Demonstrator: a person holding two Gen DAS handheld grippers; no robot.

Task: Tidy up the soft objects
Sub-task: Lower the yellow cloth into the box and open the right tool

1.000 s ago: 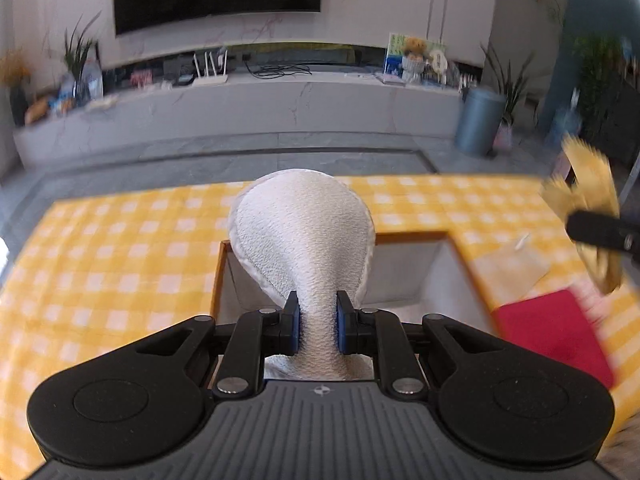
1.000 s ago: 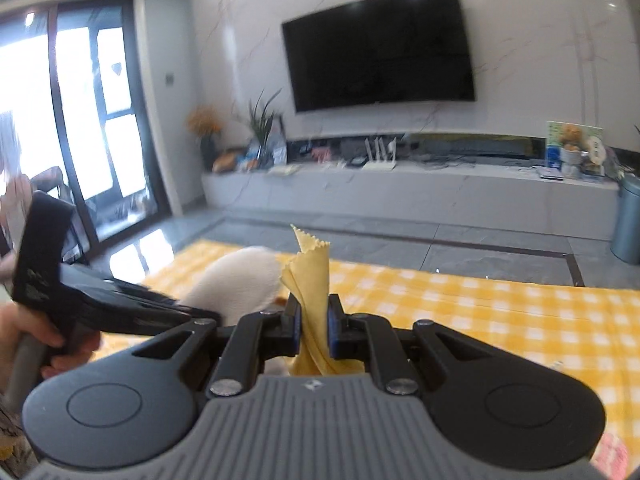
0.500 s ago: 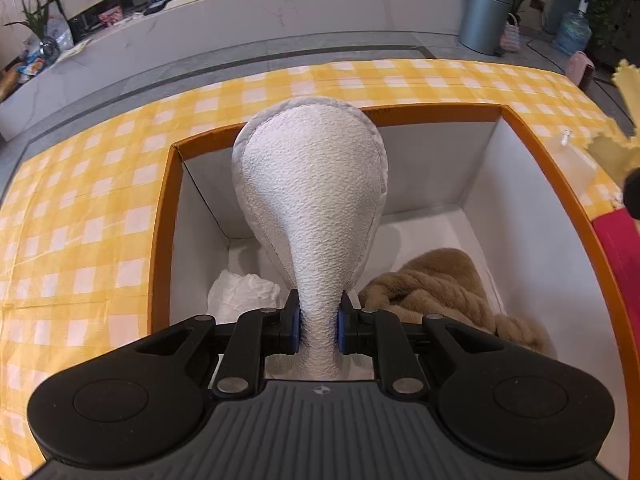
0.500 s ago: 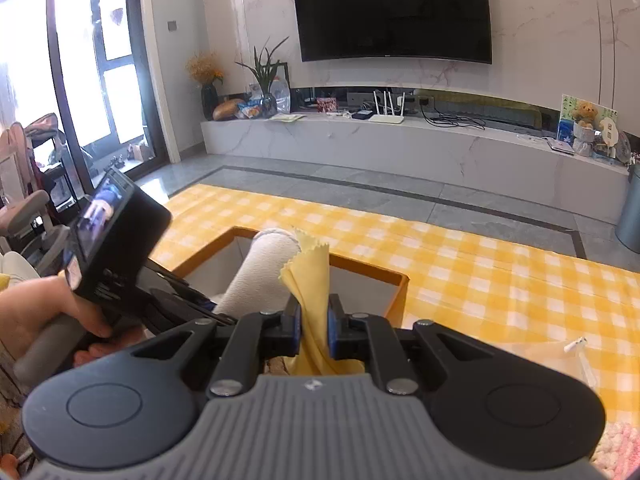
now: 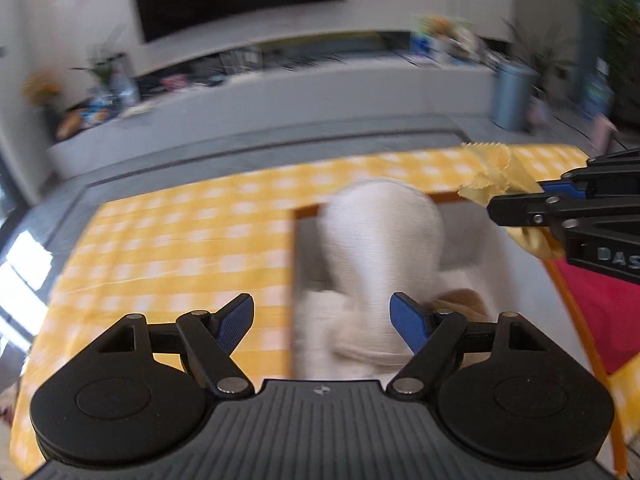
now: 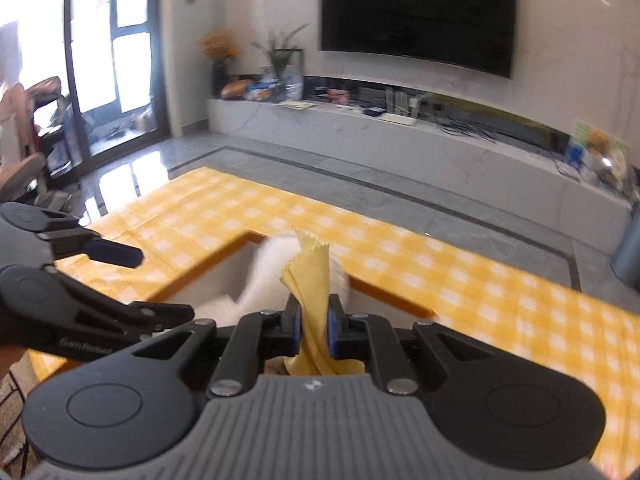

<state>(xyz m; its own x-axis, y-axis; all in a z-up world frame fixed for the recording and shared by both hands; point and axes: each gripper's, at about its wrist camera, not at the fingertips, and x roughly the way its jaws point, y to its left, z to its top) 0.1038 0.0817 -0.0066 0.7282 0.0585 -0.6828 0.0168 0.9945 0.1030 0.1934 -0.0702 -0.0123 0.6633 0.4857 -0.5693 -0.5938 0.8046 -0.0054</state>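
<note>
Since the earlier frame the left gripper [image 5: 322, 322] has just been opening and now stands wide, its blue pads clear of the white cloth [image 5: 382, 248], which is blurred and stands over the orange-rimmed box [image 5: 570, 300] on the yellow checked tablecloth [image 5: 180, 248]. Right gripper [image 6: 313, 328] is clamped narrow on the yellow cloth [image 6: 310, 276], above the box opening. A brown furry item [image 5: 464, 300] lies inside the box.

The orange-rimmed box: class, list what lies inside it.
Inside the box, the left wrist view shows a white cloth dropping in, a paler white item and a brown fuzzy piece. The cloth and blur hide the rest of the floor.
</note>
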